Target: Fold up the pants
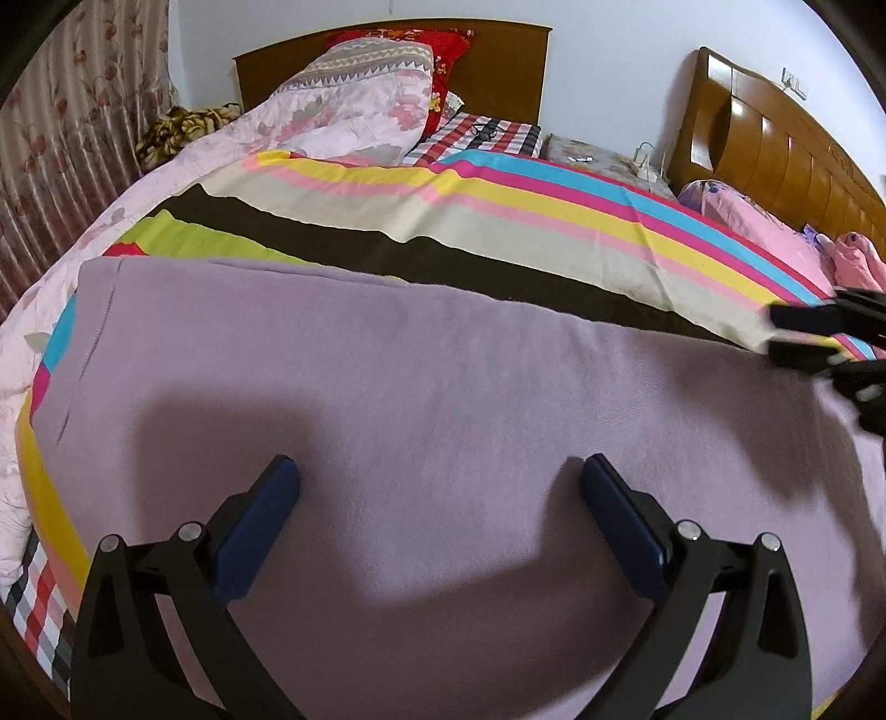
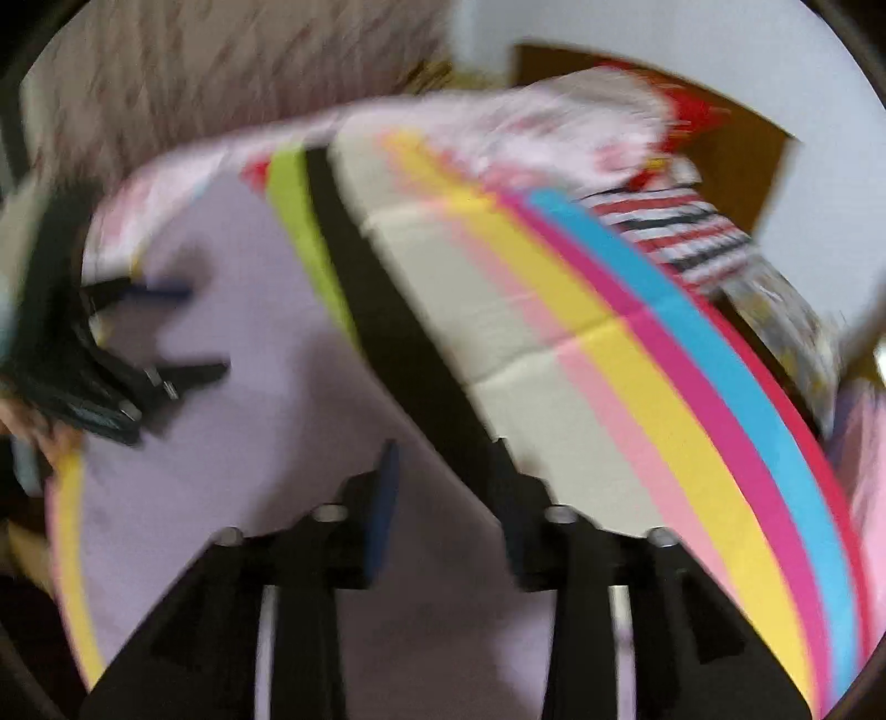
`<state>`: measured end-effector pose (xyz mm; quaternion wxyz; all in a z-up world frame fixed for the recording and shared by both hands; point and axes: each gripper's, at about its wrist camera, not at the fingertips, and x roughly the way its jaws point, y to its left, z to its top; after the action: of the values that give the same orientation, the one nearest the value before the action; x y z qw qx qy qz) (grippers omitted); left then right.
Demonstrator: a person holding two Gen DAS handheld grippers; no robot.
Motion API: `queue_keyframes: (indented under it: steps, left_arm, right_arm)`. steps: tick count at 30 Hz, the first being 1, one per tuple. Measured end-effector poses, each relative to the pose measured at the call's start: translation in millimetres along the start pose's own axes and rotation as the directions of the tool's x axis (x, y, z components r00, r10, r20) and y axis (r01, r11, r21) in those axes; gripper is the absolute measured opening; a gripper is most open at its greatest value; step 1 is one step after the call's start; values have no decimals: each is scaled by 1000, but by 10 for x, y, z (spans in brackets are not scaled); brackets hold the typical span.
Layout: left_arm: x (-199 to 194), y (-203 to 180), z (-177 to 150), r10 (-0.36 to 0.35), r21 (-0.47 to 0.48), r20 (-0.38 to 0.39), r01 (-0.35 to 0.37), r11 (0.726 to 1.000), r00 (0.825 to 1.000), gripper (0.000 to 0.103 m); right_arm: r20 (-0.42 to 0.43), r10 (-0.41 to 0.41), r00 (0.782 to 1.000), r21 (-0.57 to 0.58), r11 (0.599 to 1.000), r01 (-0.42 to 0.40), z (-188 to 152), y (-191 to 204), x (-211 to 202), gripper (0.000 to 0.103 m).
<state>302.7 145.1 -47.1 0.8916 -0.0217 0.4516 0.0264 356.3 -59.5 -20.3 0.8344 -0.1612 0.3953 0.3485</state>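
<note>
The lilac pants (image 1: 443, 387) lie flat across the striped bedsheet (image 1: 498, 221). My left gripper (image 1: 440, 471) is open and empty, hovering just above the middle of the pants. My right gripper (image 1: 775, 332) shows at the pants' right edge in the left wrist view, fingers apart. In the blurred right wrist view the right gripper (image 2: 446, 448) is open, over the pants' far edge (image 2: 277, 415) where it meets the sheet's black stripe (image 2: 415, 360). The left gripper (image 2: 205, 329) shows there at left, open over the pants.
A pink floral quilt (image 1: 343, 111) and red pillow (image 1: 443, 50) are piled at the far headboard. A second wooden headboard (image 1: 775, 138) and pink bedding (image 1: 775, 232) stand at right. A curtain (image 1: 66, 138) hangs at left.
</note>
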Motion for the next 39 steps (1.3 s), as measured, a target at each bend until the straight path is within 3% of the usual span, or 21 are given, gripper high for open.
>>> queue_keyframes:
  steps: [4, 8, 10, 12, 15, 17, 19, 21, 23, 24, 26, 28, 30, 32, 33, 34, 36, 39]
  left_arm:
    - [5, -23, -7, 16, 10, -6, -16, 1000, 1000, 102]
    - [6, -17, -15, 13, 7, -6, -13, 1000, 1000, 102]
    - [5, -19, -15, 14, 8, -7, -14, 1000, 1000, 102]
    - [5, -16, -16, 13, 7, -6, -13, 1000, 1000, 102]
    - [6, -18, -16, 15, 9, -7, -15, 1000, 1000, 102]
    - [4, -18, -16, 16, 10, -7, -16, 1000, 1000, 102]
    - [5, -17, -15, 14, 9, -7, -14, 1000, 1000, 102]
    - [4, -23, -19, 17, 10, -8, -17, 1000, 1000, 102]
    - [-21, -32, -36, 26, 7, -1, -26, 1000, 1000, 102]
    - [-91, -53, -63, 73, -2, 3, -73, 997, 997, 100]
    - [-402, -171, -100, 98, -1, 70, -98, 995, 993, 98]
    - [-751, -381, -127, 55, 41, 173, -62, 997, 983, 101]
    - [-987, -730, -155, -9, 116, 224, -18, 993, 975, 101]
    - [-1064, -1063, -217, -133, 190, 194, 95, 977, 972, 101]
    - [-1089, -1287, -285, -216, 242, 157, 174, 954, 964, 101]
    - [-1096, -1443, -338, -249, 275, 133, 206, 939, 959, 101]
    - [-1092, -1734, -455, -270, 330, 102, 223, 917, 957, 101]
    - [-1042, -1963, -599, -263, 368, 73, 219, 904, 962, 101]
  right_arm:
    - [-3, -47, 999, 146, 988, 47, -315, -203, -195, 35]
    - [-71, -15, 997, 180, 983, 28, -578, -250, -92, 31]
    - [-35, 10, 999, 240, 971, -1, -618, -335, -145, 30]
    - [-31, -69, 997, 289, 954, 75, -630, -376, -265, 31]
    - [-8, -103, 995, 301, 948, 100, -694, -218, -469, 40]
    - [-34, -132, 991, 300, 944, 137, -847, -152, -543, 67]
    - [-124, -165, 979, 315, 928, 196, -1153, -205, -530, 67]
    - [-102, -157, 982, 353, 917, 183, -1325, -239, -713, 66]
    - [-141, -219, 966, 386, 886, 257, -1435, -271, -941, 70]
    - [-129, -268, 955, 395, 869, 298, -1504, -262, -1144, 71]
    - [-94, -306, 947, 425, 848, 316, -1633, -243, -1468, 87]
    - [-52, -369, 928, 476, 808, 348, -1839, -232, -1838, 87]
    - [-46, -410, 911, 536, 759, 369, -2019, -266, -2046, 87]
    - [-48, -454, 890, 596, 702, 390, -2178, -319, -2179, 87]
    - [-43, -469, 882, 626, 675, 390, -2272, -326, -2240, 87]
    - [-37, -478, 878, 642, 662, 387, -2331, -330, -2266, 87]
    - [-32, -489, 872, 670, 637, 382, -2462, -334, -2295, 87]
    - [-51, -486, 872, 656, 642, 397, -2554, -306, -2239, 87]
